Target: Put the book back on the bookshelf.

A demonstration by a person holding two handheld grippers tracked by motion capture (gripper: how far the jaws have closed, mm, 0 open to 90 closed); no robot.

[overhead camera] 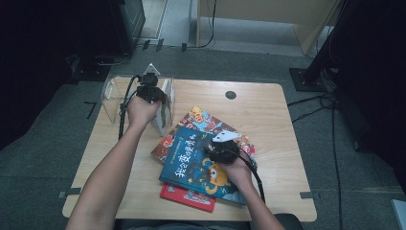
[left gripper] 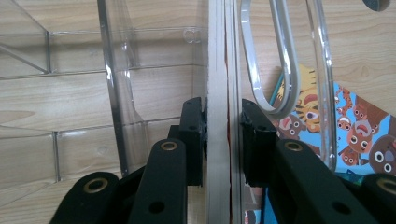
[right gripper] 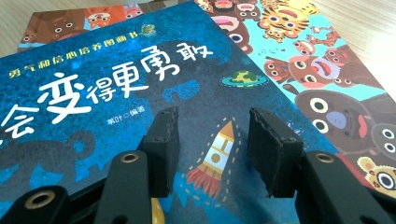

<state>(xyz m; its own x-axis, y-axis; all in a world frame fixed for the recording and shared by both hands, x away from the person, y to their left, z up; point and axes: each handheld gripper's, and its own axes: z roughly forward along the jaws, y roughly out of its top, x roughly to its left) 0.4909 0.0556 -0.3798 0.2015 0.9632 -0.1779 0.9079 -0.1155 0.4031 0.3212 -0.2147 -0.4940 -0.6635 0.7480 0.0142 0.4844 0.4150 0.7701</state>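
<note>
Upright book (left gripper: pixel 218 93), spine vertical

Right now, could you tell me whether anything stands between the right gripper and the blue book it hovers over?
Nothing visible does. The right gripper hangs just above the blue book, jaws apart, with only bare cover between them. The left gripper is off at the clear acrylic rack, clamped on a thin book edge.

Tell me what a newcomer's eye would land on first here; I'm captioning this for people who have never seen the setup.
The bright blue picture book atop a fanned stack at the table's centre right, with the right gripper poised open just above its cover. Next, at the back left, the clear acrylic book stand, where the left gripper is clamped on a thin upright book beside the stand's end panel.
</note>
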